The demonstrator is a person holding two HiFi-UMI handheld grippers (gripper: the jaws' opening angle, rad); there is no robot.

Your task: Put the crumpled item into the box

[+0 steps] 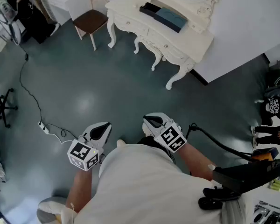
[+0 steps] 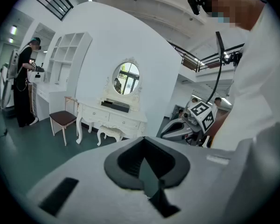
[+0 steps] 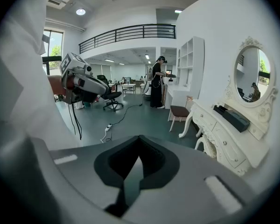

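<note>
Box [image 1: 164, 16] on dressing table [image 1: 186, 38], bare floor [image 1: 84, 87] before it, left tongs [image 1: 101, 131], right tongs [image 1: 152, 121] both closed, empty

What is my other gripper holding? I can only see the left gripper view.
Observer: Nothing. The right gripper has its fingers together, with nothing between them.
Operator: Is anything lying on the floor?
Observer: Yes, a white power strip lies on the floor to your left.
Operator: Any other chairs?
Observer: A black office chair stands farther off, past that strip.
</note>
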